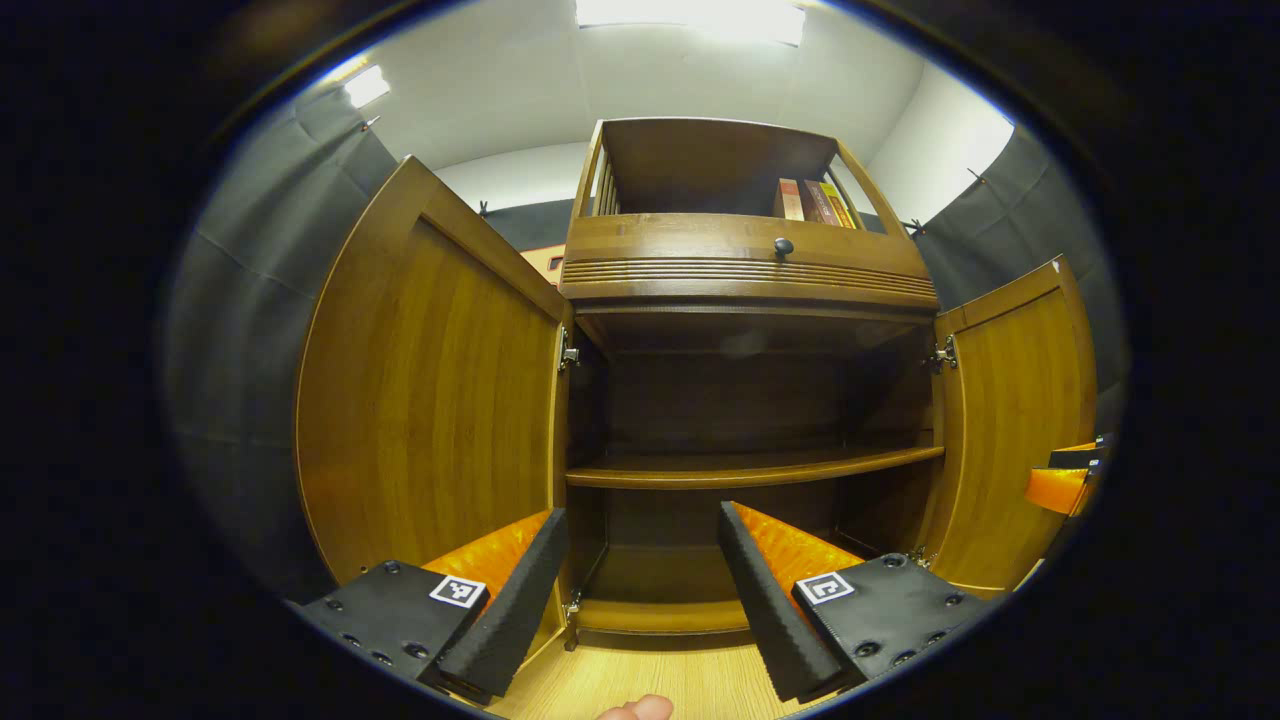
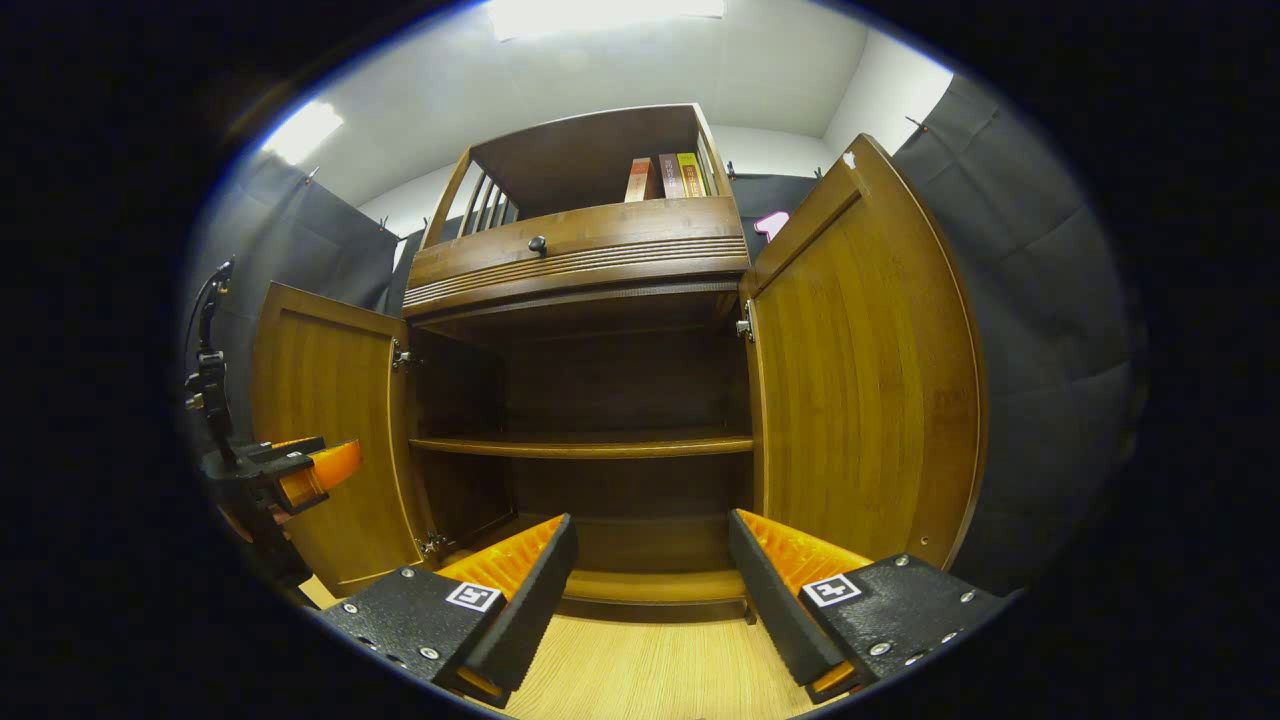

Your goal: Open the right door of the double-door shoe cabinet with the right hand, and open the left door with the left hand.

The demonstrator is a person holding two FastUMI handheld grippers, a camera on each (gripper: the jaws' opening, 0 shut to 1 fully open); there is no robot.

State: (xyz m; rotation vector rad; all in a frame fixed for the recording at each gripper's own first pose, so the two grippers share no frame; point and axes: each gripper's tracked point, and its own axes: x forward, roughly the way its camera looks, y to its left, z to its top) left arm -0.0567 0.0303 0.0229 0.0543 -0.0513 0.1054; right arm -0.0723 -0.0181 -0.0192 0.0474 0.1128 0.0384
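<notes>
Both doors of the brown wooden double-door shoe cabinet (image 1: 750, 400) stand swung wide, so the task looks essentially done. The left wooden door panel (image 1: 430, 400) hangs just ahead and to the left of the left hand-held gripper (image 1: 640, 580), whose fingers are spread apart and hold nothing. The right wooden door panel (image 2: 860, 380) stands ahead and to the right of the right hand-held gripper (image 2: 650, 580), likewise spread and empty. The panels look rigid, smooth and fairly light, swinging on metal hinges (image 1: 568, 355). I see no handle on these inner faces; the free outer edge seems the best place to grip.
</notes>
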